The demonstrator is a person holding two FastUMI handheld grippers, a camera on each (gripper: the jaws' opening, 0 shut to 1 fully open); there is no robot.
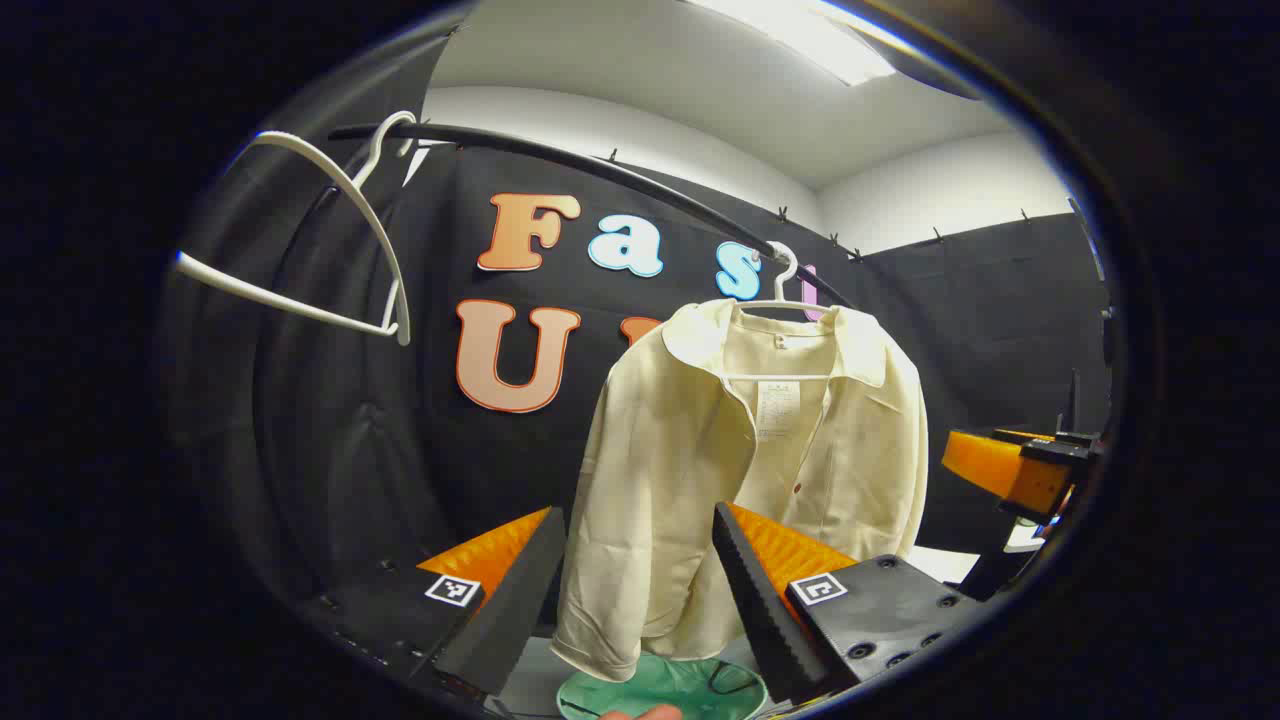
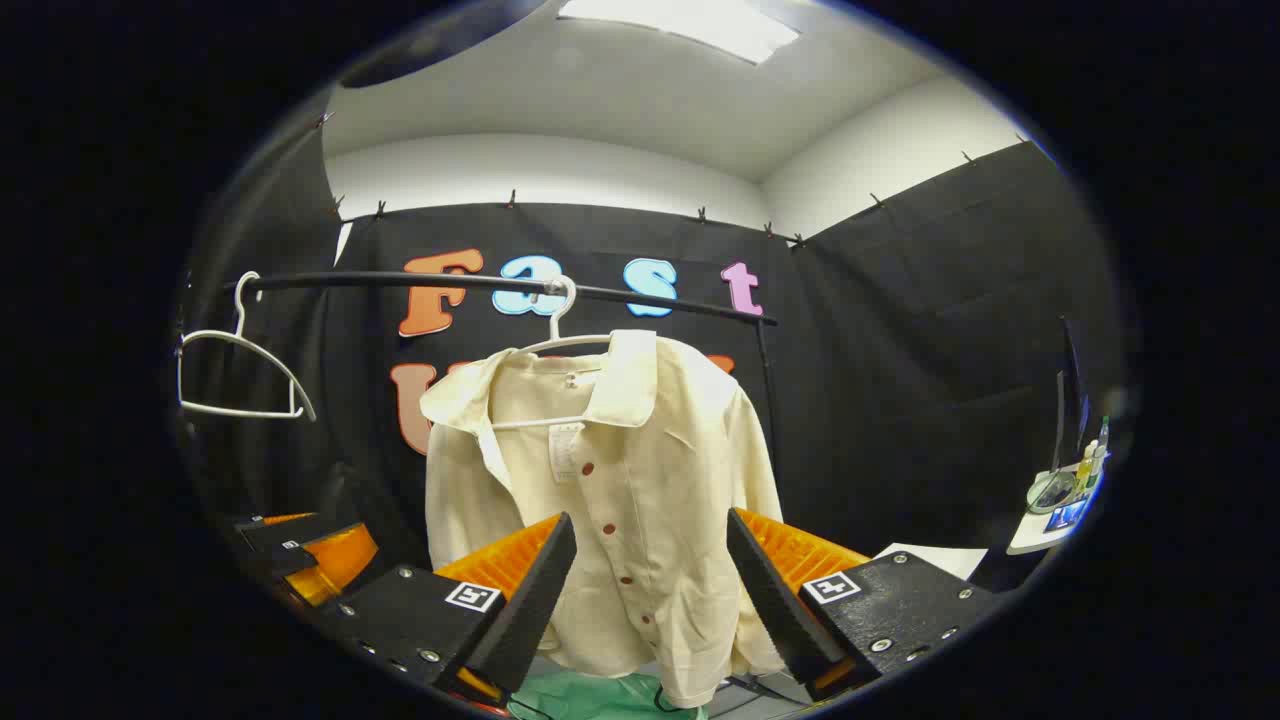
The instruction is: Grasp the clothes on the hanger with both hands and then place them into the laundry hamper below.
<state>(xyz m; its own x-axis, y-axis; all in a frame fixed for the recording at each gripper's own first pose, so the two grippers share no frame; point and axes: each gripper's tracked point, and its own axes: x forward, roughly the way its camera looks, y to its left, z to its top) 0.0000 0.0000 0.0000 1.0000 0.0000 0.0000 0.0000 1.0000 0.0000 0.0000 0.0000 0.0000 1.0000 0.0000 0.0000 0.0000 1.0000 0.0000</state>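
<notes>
Black cloth backs a cream shirt (image 1: 750, 450) on its white hanger (image 2: 555, 340). Both grippers, left gripper (image 1: 635, 590) and right gripper (image 2: 650, 590), jaws apart, should close in on opposite shoulders.

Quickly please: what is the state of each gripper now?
Left gripper: open, holding nothing.
Right gripper: open, holding nothing.

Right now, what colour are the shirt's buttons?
Dark red buttons on the cream shirt; right gripper view shows best.

Both gripper views low, tilted upward, near the shared hanging shirt (image 1: 740, 470) (image 2: 610, 510).
</notes>
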